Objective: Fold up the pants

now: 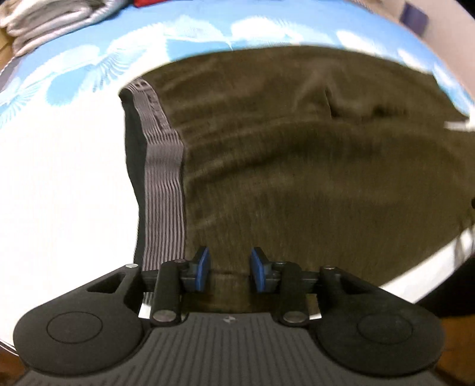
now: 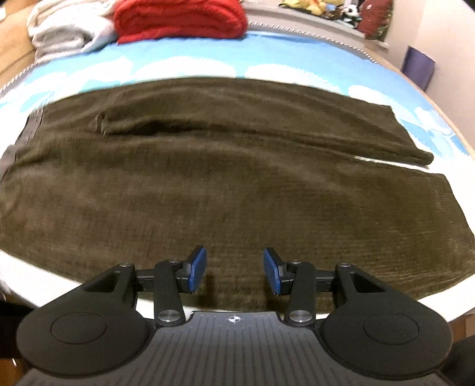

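Dark olive-brown pants (image 2: 231,178) lie spread flat across the bed, waist to the left, both legs running right. The grey striped waistband (image 1: 163,166) shows at the left in the left wrist view, with the pants' body (image 1: 297,166) beyond it. My left gripper (image 1: 228,271) is open and empty, low over the near edge of the pants by the waist. My right gripper (image 2: 234,270) is open and empty, over the near edge of the near leg. The two legs part at a thin gap (image 2: 386,161) near the hems.
The bed sheet (image 2: 184,62) is blue with white cloud shapes. A folded red blanket (image 2: 181,17) and a grey-white bundle (image 2: 65,29) lie at the far side. Stuffed toys (image 2: 341,10) sit on the headboard ledge. The near bed edge (image 2: 89,276) lies under both grippers.
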The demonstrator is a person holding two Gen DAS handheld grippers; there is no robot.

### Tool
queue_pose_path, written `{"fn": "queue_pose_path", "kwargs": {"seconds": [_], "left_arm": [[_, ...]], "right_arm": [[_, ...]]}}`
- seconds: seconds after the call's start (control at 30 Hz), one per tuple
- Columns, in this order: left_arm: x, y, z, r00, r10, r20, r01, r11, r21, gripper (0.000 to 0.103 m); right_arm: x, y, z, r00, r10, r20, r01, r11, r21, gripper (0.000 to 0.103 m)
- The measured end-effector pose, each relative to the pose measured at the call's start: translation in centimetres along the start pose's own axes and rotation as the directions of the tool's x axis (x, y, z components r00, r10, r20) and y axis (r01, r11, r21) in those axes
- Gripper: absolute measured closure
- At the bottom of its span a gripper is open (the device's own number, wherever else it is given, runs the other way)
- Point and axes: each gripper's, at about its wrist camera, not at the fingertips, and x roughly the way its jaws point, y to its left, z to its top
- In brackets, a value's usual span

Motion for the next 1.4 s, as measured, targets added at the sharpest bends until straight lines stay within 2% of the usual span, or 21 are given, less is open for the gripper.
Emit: {"fn": "queue_pose_path", "kwargs": {"seconds": [0.17, 0.33, 0.47, 0.6, 0.67, 0.73, 0.87, 0.93, 1.0, 1.07, 1.23, 1.4], "left_arm": [[-0.7, -0.2, 0.3, 0.998, 0.024, 0.054, -0.022, 0.999, -0.036, 0.068], [-1.4, 0.0, 1.0, 0.991, 0.037, 0.132, -0.030, 0.998, -0.060, 0.068], [-1.9, -0.3, 1.9, 0.982, 0.037, 0.185, -0.024, 0.997, -0.070, 0.068], [-1.8, -1.4, 2.6, 0.974, 0.033, 0.224, -0.021, 0.998, -0.054, 0.068], [-1.7, -2.1, 2.9, 0.969, 0.032, 0.245, -0.026, 0.999, -0.027, 0.076], [-1.6, -2.7, 3.3, 0.966, 0.022, 0.258, -0.022, 1.000, -0.004, 0.095], [-1.4, -3.0, 4.5, 0.962, -0.015, 0.272, 0.020, 1.000, -0.016, 0.096], [-1.3, -3.0, 5.8, 0.960, -0.016, 0.281, 0.024, 0.999, -0.024, 0.096], [-0.8, -2.8, 7.6, 0.957, -0.003, 0.291, 0.014, 0.999, -0.037, 0.096], [-0.1, -2.3, 10.0, 0.955, 0.016, 0.296, 0.003, 0.998, -0.063, 0.096], [3.1, -1.1, 16.4, 0.949, 0.102, 0.298, -0.067, 0.990, -0.126, 0.095], [8.1, 0.1, 21.2, 0.955, 0.159, 0.251, -0.125, 0.981, -0.147, 0.094]], "right_arm": [[-2.9, -3.1, 2.7, 0.992, 0.015, 0.125, -0.031, 0.991, 0.127, 0.058], [-5.8, -7.5, 7.5, 0.964, -0.002, 0.265, -0.030, 0.993, 0.115, 0.058], [-5.5, -10.8, 10.1, 0.953, 0.000, 0.304, -0.027, 0.996, 0.085, 0.055], [-2.5, -12.3, 8.8, 0.955, -0.035, 0.295, 0.002, 0.994, 0.112, 0.055], [-1.2, -12.1, 8.5, 0.972, -0.044, 0.231, 0.008, 0.988, 0.153, 0.056], [-1.1, -12.0, 8.6, 0.965, -0.033, 0.261, -0.011, 0.986, 0.165, 0.056], [-0.8, -11.5, 8.9, 0.958, -0.018, 0.286, -0.015, 0.993, 0.115, 0.057], [-0.4, -11.5, 9.1, 0.959, 0.001, 0.285, -0.033, 0.993, 0.110, 0.060], [0.1, -11.6, 9.7, 0.958, 0.016, 0.285, -0.046, 0.994, 0.098, 0.072], [0.2, -11.7, 10.1, 0.956, 0.020, 0.293, -0.047, 0.995, 0.086, 0.075], [0.5, -12.2, 11.0, 0.952, 0.054, 0.301, -0.081, 0.993, 0.080, 0.077], [1.8, -13.2, 11.3, 0.963, 0.062, 0.263, -0.087, 0.993, 0.083, 0.077]]}}
